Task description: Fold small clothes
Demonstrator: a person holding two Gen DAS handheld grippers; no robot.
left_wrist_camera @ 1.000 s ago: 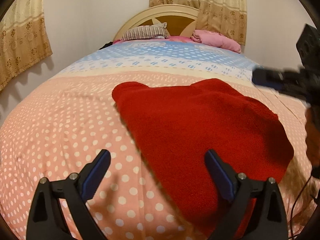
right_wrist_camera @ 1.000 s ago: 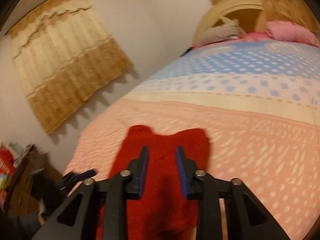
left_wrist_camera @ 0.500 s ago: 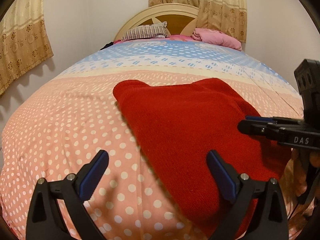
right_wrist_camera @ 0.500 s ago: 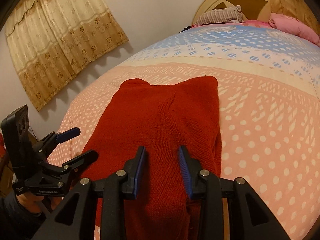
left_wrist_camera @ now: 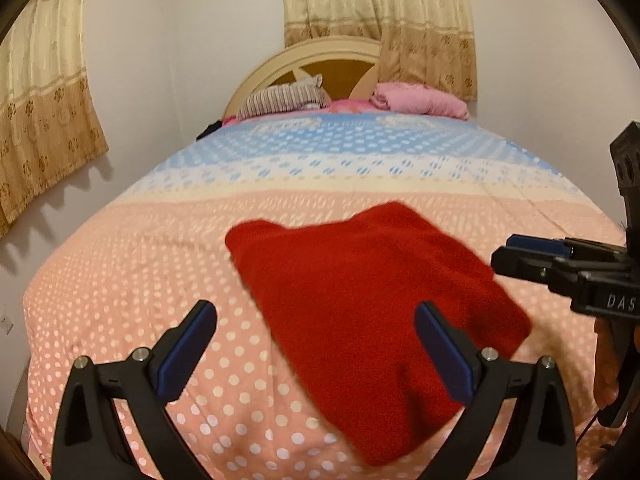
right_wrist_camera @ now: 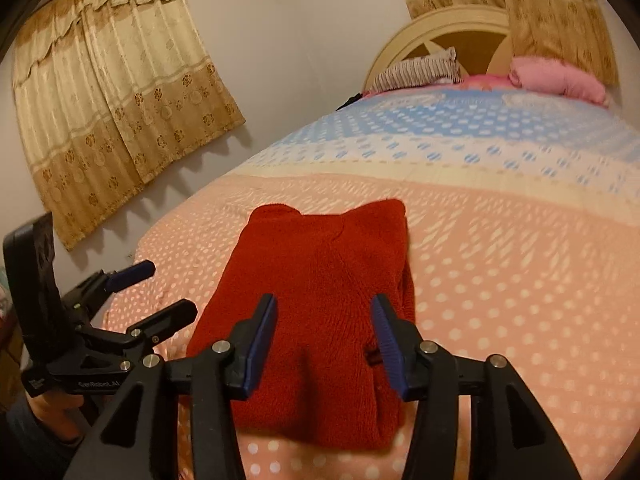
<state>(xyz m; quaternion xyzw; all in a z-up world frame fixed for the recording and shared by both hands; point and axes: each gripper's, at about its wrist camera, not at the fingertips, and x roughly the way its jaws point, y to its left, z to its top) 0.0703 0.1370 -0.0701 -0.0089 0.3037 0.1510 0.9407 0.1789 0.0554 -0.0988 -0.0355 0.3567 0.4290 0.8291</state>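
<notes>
A red knitted garment [left_wrist_camera: 360,280] lies folded flat on the pink dotted bedspread [left_wrist_camera: 140,280]; it also shows in the right wrist view [right_wrist_camera: 320,304]. My left gripper [left_wrist_camera: 316,352] is open wide and empty, above the garment's near left edge. My right gripper [right_wrist_camera: 322,340] is open and empty, above the garment's near end. The right gripper shows at the right edge of the left wrist view [left_wrist_camera: 532,258]. The left gripper shows at the left of the right wrist view [right_wrist_camera: 160,292].
The bedspread turns blue and white [left_wrist_camera: 340,152] farther back. A striped pillow [left_wrist_camera: 284,98] and a pink bundle [left_wrist_camera: 420,98] lie by the cream headboard [left_wrist_camera: 320,56]. Curtains [left_wrist_camera: 44,120] hang on the left wall. The bed's foot edge is close below.
My right gripper swung over the garment's near end and its jaws opened wider. The left gripper stayed open and pulled back a little. The garment lies as before.
</notes>
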